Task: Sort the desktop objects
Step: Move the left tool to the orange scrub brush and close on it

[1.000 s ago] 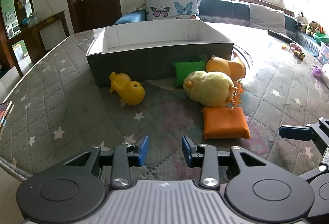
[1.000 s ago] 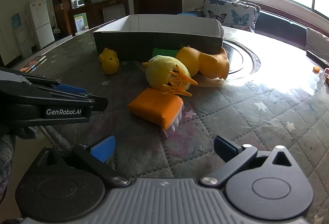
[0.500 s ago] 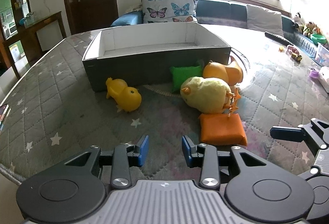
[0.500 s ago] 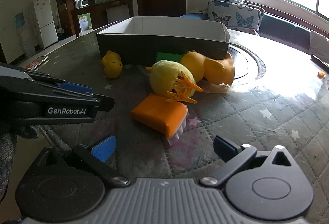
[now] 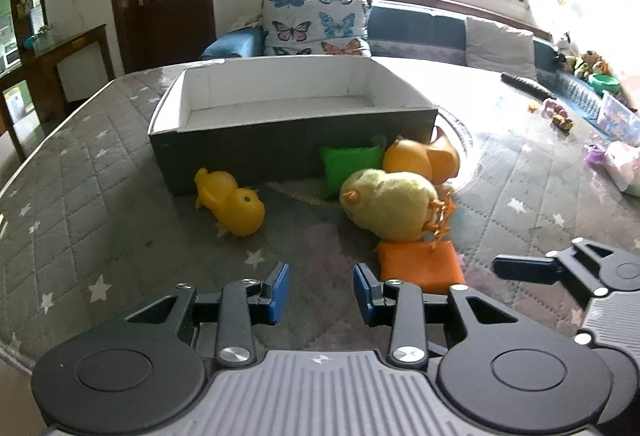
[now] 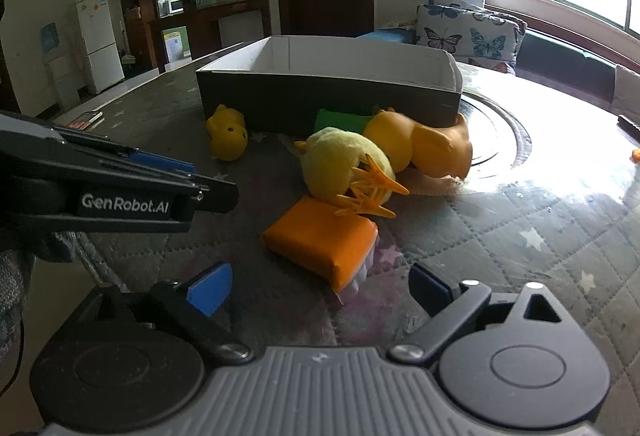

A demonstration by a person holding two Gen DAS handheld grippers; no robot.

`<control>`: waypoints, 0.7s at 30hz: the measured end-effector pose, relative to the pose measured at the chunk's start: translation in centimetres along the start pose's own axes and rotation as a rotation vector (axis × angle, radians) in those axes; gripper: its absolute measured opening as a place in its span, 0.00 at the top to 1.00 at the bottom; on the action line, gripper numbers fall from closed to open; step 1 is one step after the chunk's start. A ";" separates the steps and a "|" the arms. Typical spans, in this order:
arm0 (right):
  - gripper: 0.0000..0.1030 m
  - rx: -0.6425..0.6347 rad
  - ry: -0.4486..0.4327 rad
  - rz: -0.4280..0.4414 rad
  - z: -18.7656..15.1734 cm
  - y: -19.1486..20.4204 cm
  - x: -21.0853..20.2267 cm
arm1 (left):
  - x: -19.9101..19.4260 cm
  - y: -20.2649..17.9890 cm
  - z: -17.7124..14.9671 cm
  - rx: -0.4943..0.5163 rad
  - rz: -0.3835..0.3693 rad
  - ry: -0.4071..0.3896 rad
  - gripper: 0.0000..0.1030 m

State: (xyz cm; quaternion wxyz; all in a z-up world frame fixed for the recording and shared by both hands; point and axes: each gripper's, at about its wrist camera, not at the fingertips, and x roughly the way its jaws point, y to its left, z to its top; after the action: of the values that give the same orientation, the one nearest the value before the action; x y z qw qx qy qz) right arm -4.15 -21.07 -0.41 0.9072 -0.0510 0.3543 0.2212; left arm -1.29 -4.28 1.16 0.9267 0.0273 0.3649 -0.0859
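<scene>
A dark open box [image 5: 288,132] [image 6: 328,92] with a white inside stands on the quilted table. In front of it lie a small yellow rubber duck [image 5: 232,206] [image 6: 227,134], a green pad [image 5: 348,166] [image 6: 340,120], an orange rubber duck [image 5: 424,160] [image 6: 420,144], a yellow plush chick [image 5: 390,204] [image 6: 344,164] with orange feet, and an orange brush [image 5: 418,268] [image 6: 320,240] with white bristles. My left gripper [image 5: 320,292] is open over bare cloth, short of the toys. My right gripper [image 6: 320,284] is open just before the brush, its jaws closing, with nothing pressed between them.
A glass turntable [image 6: 500,140] lies right of the box. Small toys and a remote [image 5: 524,84] sit at the table's far right. A sofa with butterfly cushions [image 5: 316,24] stands behind. The table's near edge [image 5: 16,352] runs close under my left gripper.
Both views have drawn slightly nearer the toys. My right gripper's jaws have narrowed a little. The left jaws keep their gap.
</scene>
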 end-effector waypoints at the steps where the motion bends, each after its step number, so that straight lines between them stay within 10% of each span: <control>1: 0.08 0.003 0.000 0.003 0.1 -0.1 0.1 | 0.0 0.0 0.1 0.006 -0.009 -0.003 0.63; 21: 0.33 -0.004 -0.003 0.067 1.2 -1.3 1.3 | 1.9 -1.4 1.4 0.066 -0.283 0.095 0.62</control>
State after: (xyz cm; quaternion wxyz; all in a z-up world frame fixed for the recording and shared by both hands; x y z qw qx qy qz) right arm -1.95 -21.45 -0.46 0.8997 -0.0408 0.3540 0.2521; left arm 0.74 -6.06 0.92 0.8857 0.0103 0.4054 -0.2261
